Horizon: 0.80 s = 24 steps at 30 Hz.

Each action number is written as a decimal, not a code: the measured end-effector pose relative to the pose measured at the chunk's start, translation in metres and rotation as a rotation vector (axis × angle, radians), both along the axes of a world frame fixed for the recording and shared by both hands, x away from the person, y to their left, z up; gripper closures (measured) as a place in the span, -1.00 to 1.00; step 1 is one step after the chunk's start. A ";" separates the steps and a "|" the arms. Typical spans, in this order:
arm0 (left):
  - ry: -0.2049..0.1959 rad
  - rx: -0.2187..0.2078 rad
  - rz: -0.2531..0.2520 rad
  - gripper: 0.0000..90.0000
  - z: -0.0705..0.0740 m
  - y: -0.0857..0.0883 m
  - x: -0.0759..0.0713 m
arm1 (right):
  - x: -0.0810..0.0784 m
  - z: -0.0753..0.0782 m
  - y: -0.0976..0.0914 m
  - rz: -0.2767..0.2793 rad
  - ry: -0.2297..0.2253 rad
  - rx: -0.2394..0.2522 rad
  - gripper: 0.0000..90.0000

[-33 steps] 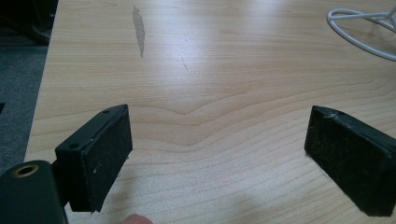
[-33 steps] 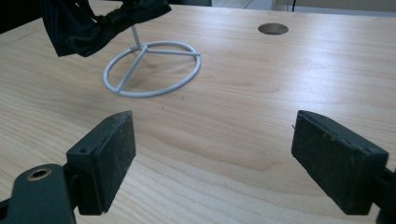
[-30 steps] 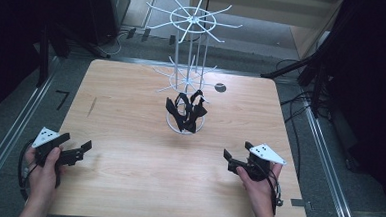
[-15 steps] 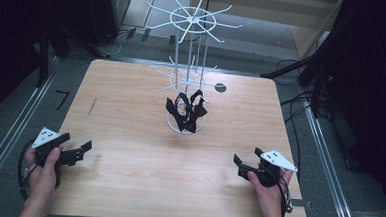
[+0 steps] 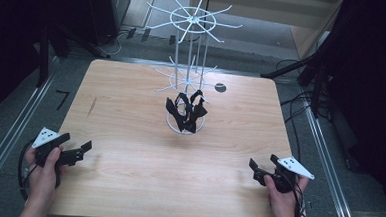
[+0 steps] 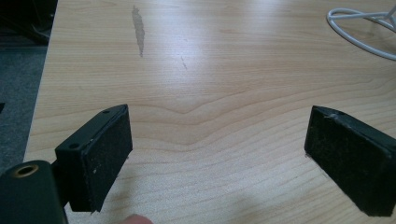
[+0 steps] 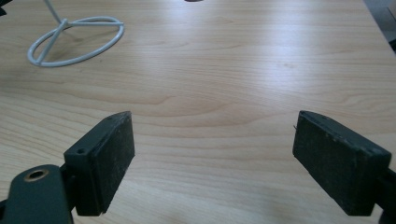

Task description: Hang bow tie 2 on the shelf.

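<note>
The left gripper (image 5: 81,150) sits over the near left corner of the table (image 5: 127,185), jaws spread wide and empty; the right gripper (image 5: 256,171) hovers at the near right corner, likewise released with nothing between its jaws. In the left gripper view the left gripper (image 6: 217,154) has matte black, blocky pads (image 6: 109,149) with a finely gritty face, and pale, glossy wood grain lies between them. The right gripper view shows the right gripper (image 7: 212,158) with the same rough rectangular pads (image 7: 338,161).

Well apart from both, mid-table, stands a white wire rack (image 5: 188,73): a thin upright stem, a ring foot, and two tiers of radiating spokes. A bundle of black straps (image 5: 186,109) hangs crumpled low on it, just above the ring.

The high view alone gives the rack's full height and the straps. The left gripper view catches just an arc of the ring foot (image 6: 359,28) and a grey scuff (image 6: 138,28) in the wood; the right gripper view shows the ring foot (image 7: 77,41) with its crossbars, lying flat on the table.
</note>
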<state>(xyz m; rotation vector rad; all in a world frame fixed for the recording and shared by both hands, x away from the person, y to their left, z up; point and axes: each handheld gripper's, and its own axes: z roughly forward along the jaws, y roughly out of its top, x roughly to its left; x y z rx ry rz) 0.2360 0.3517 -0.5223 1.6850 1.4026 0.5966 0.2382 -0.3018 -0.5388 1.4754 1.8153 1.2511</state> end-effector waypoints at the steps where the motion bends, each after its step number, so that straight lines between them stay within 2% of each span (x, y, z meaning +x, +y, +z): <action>1: 0.000 0.000 0.000 -0.82 0.000 0.000 0.000 | 0.000 0.000 0.000 0.000 0.000 0.000 -0.70; 13: -0.001 0.001 0.000 -0.82 0.000 0.000 0.000 | -0.011 -0.006 -0.028 -0.063 0.014 0.002 -0.70; 24: -0.003 -0.002 0.002 -0.82 0.000 0.000 0.000 | -0.020 -0.012 -0.044 -0.096 0.033 -0.012 -0.70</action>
